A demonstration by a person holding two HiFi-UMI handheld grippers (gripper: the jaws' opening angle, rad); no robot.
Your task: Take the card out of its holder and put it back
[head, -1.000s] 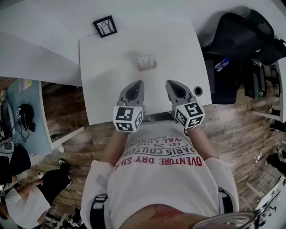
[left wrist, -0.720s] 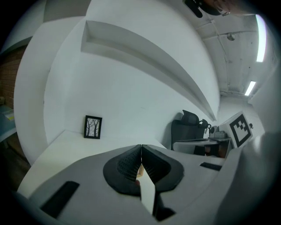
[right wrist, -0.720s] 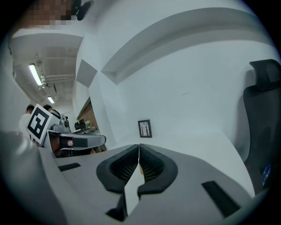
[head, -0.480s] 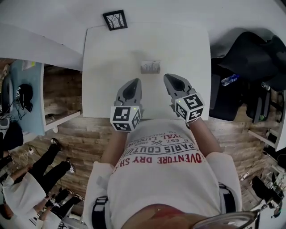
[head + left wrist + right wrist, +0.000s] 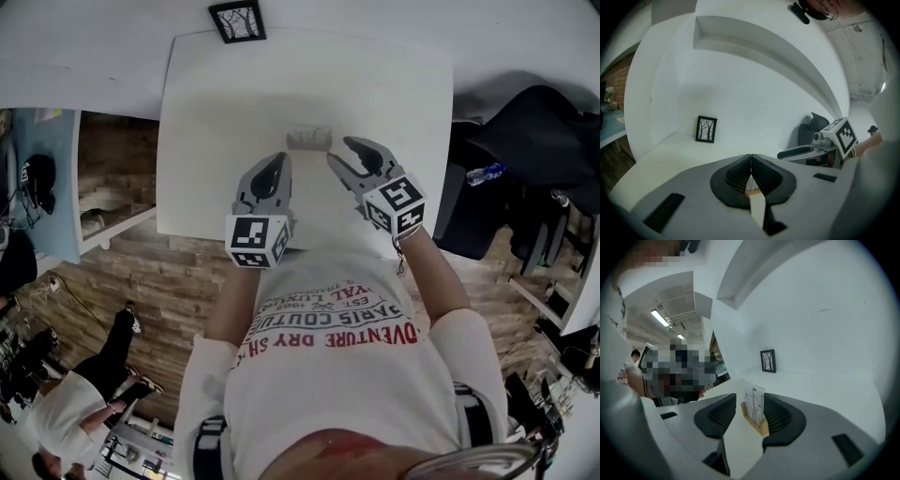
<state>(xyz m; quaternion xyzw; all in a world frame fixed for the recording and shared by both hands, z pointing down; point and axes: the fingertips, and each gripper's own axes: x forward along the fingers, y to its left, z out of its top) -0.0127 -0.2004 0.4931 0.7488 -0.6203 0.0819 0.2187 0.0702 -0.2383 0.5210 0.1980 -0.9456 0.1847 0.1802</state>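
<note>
The holder [image 5: 309, 141] with its card [image 5: 753, 399] stands mid-way on the desk [image 5: 206, 122], bare surface reaching every edge. The right tool [image 5: 341, 150], its jaws just opening wide, frames the card untouched; the left tool [image 5: 277, 161] is closed, empty.

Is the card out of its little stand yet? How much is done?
Nothing looks done yet: the card sits in its wooden holder on the table. In hand: the right gripper has just been opening its fingers, with the card just ahead, not gripped. The left gripper is shut and empty. Left to do: pull the card out, then slot it back.
</note>
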